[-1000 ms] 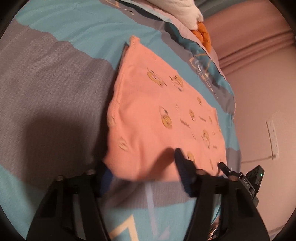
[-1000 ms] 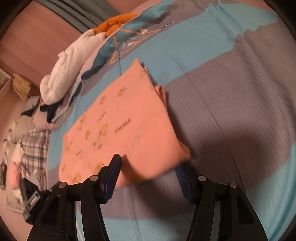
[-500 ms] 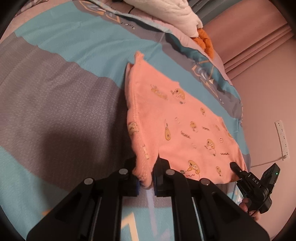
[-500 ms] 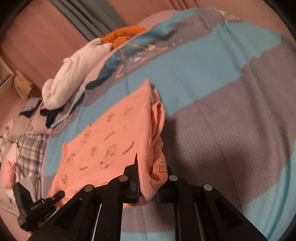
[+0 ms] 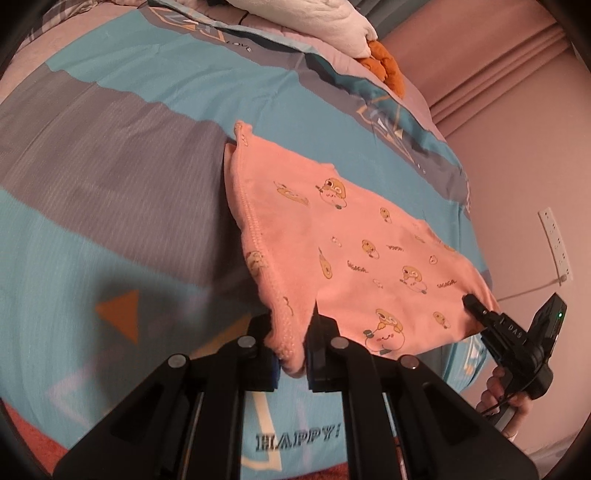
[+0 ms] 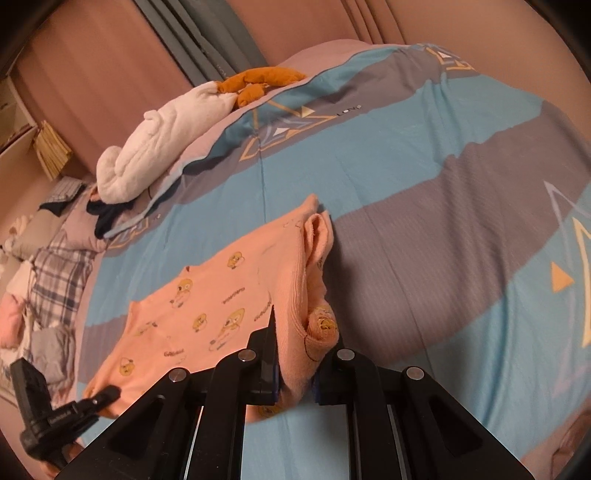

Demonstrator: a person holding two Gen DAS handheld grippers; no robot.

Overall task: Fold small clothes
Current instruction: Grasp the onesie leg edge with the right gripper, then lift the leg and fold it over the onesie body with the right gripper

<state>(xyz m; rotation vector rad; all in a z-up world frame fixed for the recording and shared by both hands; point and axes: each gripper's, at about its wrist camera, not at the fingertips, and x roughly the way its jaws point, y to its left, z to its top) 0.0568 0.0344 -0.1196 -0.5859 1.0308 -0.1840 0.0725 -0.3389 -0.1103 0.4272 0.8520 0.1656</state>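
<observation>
Where the left wrist view looks down along its own fingers, the left gripper (image 5: 293, 350) points steeply down at the bed (image 5: 110, 206), its jaws clamped on the near corner of a peach garment (image 5: 351, 236) printed with small yellow cartoon figures. That corner is bunched between the pads and lifted; the far edge of the cloth lies on the teal and grey striped cover. At lower right the right gripper (image 5: 471, 301) pinches the other near corner. The hand (image 5: 502, 387) behind it shows only a few fingers; the rest is cut off by the fisheye rim. A white bundle (image 5: 332, 22) and an orange item (image 5: 384, 62) sit at the far edge of the bed, too far to identify.

In the right wrist view, the right gripper (image 6: 295, 365) also tilts down, jaws clamped on a thick folded-over wad of the peach garment (image 6: 221, 302); a rolled hem hangs beside the right pad. The cloth stretches leftward to the left gripper (image 6: 109, 393), seen small at lower left, closed on the opposite corner. Its holder's hand is hidden behind the black body. Piled clothes (image 6: 48, 288) at the left margin are blurred and dim. The garment's underside is not visible in either view.
</observation>
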